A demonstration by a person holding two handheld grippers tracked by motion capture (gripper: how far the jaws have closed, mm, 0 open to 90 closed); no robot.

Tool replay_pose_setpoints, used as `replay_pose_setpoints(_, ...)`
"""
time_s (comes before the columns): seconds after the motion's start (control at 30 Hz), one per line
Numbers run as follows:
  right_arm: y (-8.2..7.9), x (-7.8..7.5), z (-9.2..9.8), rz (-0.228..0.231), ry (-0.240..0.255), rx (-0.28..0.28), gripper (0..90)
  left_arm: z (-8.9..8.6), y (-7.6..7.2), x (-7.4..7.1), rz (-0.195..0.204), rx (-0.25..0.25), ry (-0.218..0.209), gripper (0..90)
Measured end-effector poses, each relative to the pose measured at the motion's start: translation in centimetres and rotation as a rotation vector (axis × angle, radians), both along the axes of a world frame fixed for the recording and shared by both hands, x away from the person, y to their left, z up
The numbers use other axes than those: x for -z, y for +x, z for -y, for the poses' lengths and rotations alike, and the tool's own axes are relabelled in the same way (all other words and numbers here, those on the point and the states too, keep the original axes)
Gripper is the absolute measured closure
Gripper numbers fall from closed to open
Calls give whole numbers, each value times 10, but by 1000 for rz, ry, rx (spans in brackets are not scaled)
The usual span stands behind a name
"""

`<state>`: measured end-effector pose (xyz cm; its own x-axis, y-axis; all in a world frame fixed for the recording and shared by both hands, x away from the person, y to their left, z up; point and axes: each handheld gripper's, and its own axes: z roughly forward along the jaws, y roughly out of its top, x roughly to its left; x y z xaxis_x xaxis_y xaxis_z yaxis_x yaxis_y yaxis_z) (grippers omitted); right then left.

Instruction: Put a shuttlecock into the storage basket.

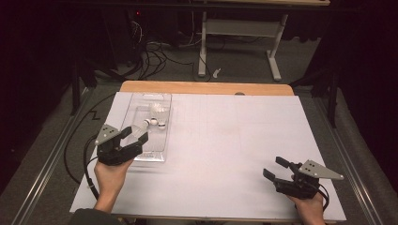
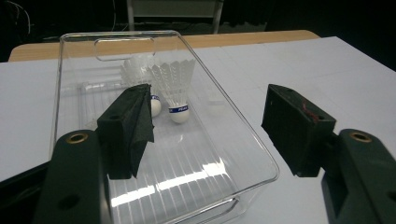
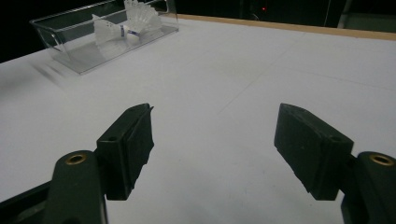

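A clear plastic tray (image 1: 165, 140) lies on the left of the white table sheet (image 1: 225, 140). Two white shuttlecocks rest inside it, one (image 2: 175, 88) with its cork toward me and another (image 2: 135, 67) partly hidden behind my left jaw. My left gripper (image 1: 137, 134) is open over the tray's near end; in the left gripper view (image 2: 210, 116) one jaw hangs above the tray floor and the other outside its right wall (image 2: 243, 126). My right gripper (image 1: 273, 167) stands open and empty at the near right, low over bare sheet (image 3: 215, 135). The tray (image 3: 60, 51) and the shuttlecocks (image 3: 112, 30) lie far off.
A strip of wooden tabletop (image 1: 206, 87) shows past the sheet's far edge. Beyond it stand a white table frame (image 1: 239, 42) and loose cables (image 1: 155, 56) on the dark floor. Metal rails (image 1: 51, 154) run along both sides of the table.
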<state>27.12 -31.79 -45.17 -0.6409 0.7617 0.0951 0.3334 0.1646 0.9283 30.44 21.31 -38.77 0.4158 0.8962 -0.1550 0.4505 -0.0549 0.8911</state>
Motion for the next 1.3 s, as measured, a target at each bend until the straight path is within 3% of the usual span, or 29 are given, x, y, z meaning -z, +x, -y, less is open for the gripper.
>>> replay_pose_setpoints(1.3,0,0,0,-1,-2,-1,283,-4,-18,15,-7,7,-14,340)
